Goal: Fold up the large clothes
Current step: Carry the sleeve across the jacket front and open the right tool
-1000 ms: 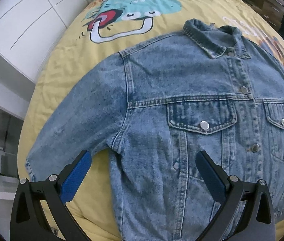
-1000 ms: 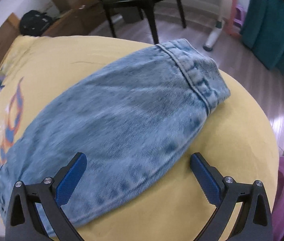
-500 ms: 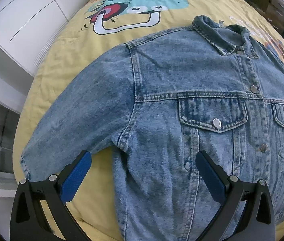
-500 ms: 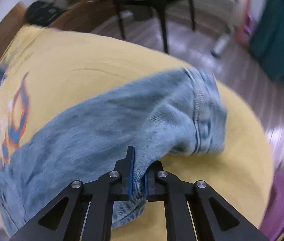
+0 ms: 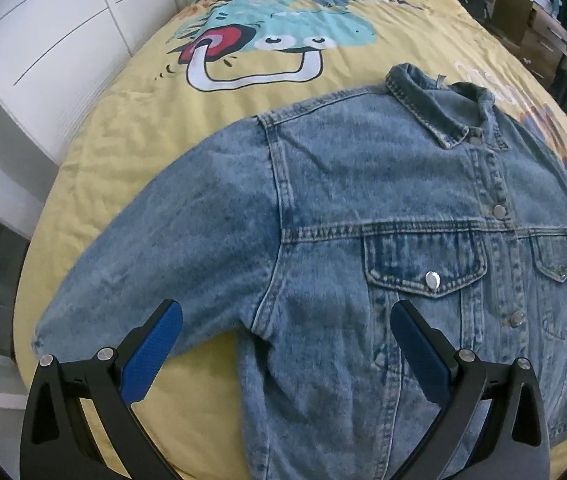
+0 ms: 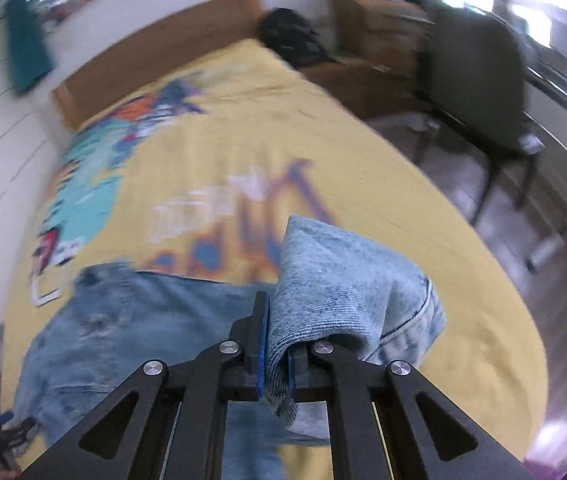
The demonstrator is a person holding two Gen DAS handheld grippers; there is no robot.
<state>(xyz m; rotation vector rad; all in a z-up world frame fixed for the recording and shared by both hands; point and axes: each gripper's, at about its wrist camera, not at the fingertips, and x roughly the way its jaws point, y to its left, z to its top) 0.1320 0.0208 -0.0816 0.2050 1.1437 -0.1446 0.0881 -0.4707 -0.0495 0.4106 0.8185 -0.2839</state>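
Observation:
A blue denim jacket (image 5: 383,208) lies front up and buttoned on the yellow bedspread (image 5: 131,128). My left gripper (image 5: 283,344) hangs open just above the jacket's armpit, where one sleeve (image 5: 171,264) meets the body, touching nothing. In the right wrist view my right gripper (image 6: 277,350) is shut on the other denim sleeve (image 6: 335,280), lifted off the bed with the cuff end drooping to the right. The jacket body (image 6: 131,320) lies blurred below and to the left. The left gripper shows at the lower left edge of that view.
The bedspread carries a cartoon print (image 5: 275,36) beyond the collar. White cupboard doors (image 5: 43,40) run along the bed's left side. A dark chair (image 6: 479,76) and wooden floor lie past the bed's right side, and a black bag (image 6: 291,36) sits at the head corner.
My right gripper closed on the sleeve, then lifted it and swung it round toward the jacket body. My left gripper drifted slightly over the jacket and stayed open.

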